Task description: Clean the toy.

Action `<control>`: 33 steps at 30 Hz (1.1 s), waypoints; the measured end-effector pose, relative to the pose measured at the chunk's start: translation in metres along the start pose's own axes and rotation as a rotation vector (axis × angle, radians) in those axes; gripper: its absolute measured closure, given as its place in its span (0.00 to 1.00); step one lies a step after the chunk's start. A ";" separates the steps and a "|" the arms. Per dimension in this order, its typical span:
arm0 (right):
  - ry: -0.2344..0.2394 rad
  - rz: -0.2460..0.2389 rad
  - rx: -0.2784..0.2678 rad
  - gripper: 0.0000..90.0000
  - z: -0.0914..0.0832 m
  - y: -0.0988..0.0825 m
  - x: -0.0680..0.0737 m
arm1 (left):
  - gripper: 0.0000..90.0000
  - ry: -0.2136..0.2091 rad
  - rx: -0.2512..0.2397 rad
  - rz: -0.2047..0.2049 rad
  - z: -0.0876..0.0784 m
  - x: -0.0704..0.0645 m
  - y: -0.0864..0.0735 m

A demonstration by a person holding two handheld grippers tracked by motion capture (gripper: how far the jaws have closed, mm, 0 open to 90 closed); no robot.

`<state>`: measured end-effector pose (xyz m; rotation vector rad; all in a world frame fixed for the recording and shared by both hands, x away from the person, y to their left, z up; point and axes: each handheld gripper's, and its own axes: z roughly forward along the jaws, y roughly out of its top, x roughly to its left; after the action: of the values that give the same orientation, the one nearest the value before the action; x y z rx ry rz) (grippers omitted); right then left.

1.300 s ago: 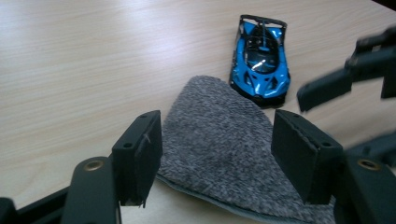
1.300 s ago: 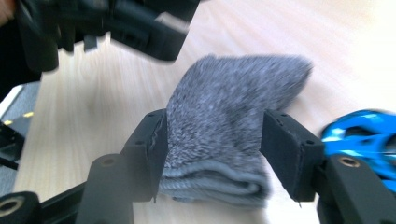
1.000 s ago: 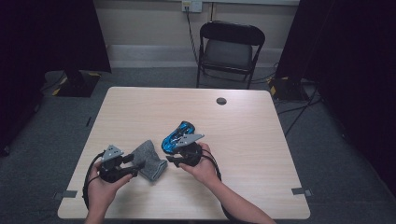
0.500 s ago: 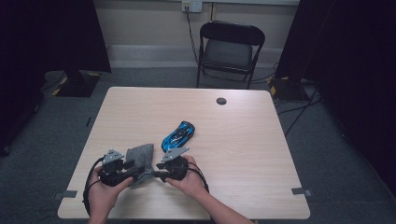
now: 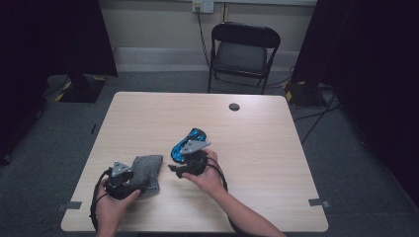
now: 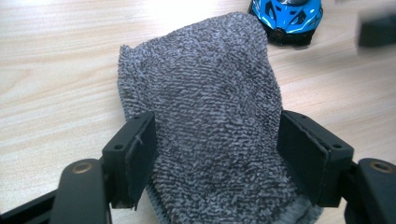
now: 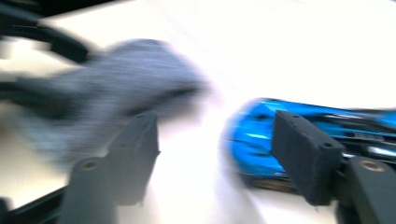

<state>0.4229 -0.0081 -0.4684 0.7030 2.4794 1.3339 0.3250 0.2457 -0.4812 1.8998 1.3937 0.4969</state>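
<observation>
My left tool jaws just widened, straddling grey towel on surface; right tool jaws just opened, nothing between, blue toy car beside

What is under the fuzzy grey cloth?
The grey cloth lies folded on the wooden table, between the left gripper's open jaws. Bare tabletop shows all around it. Whether anything hides beneath its folds cannot be seen. The blue toy car sits beyond it.

Grey nubby-textured cloth, glossy blue toy car, pale woodgrain table, black jaws
</observation>
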 end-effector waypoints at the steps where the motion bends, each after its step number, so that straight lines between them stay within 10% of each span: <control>1: -0.027 -0.007 0.011 0.29 0.000 0.001 -0.009 | 0.30 0.002 0.010 0.005 0.002 0.000 -0.001; 4: -0.078 -0.055 0.018 0.24 0.000 0.004 -0.028 | 0.30 0.011 0.039 0.009 0.010 0.000 -0.003; 11: -0.066 -0.001 0.024 0.18 0.013 0.008 -0.063 | 0.45 0.030 0.040 0.041 0.018 -0.005 0.000; 23: -0.060 -0.069 0.142 0.13 0.029 0.003 -0.074 | 0.66 -0.014 0.028 0.028 0.020 -0.002 0.002; 33: -0.049 -0.062 0.094 0.11 0.029 -0.003 -0.075 | 0.72 -0.019 0.032 -0.005 0.022 -0.003 0.005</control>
<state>0.4984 -0.0280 -0.4885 0.6653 2.5176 1.1715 0.3416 0.2350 -0.4916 1.9213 1.4018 0.4559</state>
